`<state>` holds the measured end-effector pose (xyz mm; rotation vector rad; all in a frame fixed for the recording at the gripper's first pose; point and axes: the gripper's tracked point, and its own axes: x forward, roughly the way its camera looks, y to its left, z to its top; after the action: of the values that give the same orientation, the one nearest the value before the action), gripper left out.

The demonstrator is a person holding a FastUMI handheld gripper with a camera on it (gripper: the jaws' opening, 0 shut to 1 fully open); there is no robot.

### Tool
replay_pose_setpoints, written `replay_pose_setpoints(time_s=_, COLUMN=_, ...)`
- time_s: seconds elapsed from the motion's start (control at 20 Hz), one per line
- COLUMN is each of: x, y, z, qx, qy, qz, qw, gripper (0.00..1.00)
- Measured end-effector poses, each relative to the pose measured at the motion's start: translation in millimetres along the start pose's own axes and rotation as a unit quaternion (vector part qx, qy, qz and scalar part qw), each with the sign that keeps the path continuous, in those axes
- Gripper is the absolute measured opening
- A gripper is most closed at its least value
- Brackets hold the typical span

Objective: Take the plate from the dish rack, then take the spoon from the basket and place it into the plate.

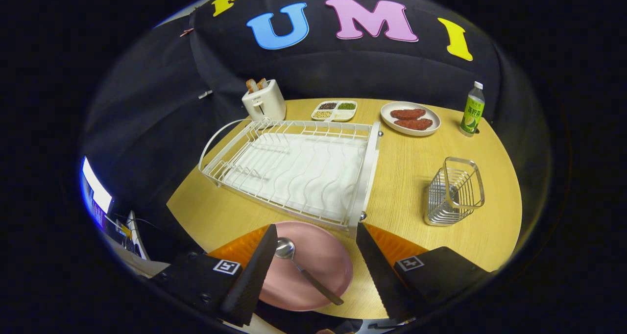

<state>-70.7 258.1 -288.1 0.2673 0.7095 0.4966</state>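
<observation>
Wooden bench (416,177) carries the pink plate (323,265) before the dish rack (294,167), spoon (306,274) lying diagonally in it between the spread, empty claw (316,270).

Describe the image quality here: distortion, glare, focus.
Gripper view: fisheye bends the table edge and rack rails; light is even with soft shadows; a small glint marks the spoon bowl on the plate; the open claw and far bottle stay sharp.
</observation>
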Motion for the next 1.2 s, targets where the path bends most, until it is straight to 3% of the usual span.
replay_pose_setpoints(time_s=0.2, x=-19, y=1, z=40, qx=-0.004, qy=-0.043, qz=-0.011, qw=0.999, gripper=0.99)
replay_pose_setpoints(time_s=0.5, x=-61, y=-12, z=111, qx=-0.036, qy=-0.116, qz=-0.063, qw=0.991, gripper=0.99)
replay_pose_setpoints(time_s=0.9, x=-130, y=-17, z=194, qx=-0.037, qy=-0.221, qz=-0.093, qw=0.970, gripper=0.99)
replay_pose_setpoints(time_s=1.2, x=-166, y=-20, z=218, qx=-0.077, qy=-0.277, qz=-0.130, qw=0.949, gripper=0.99)
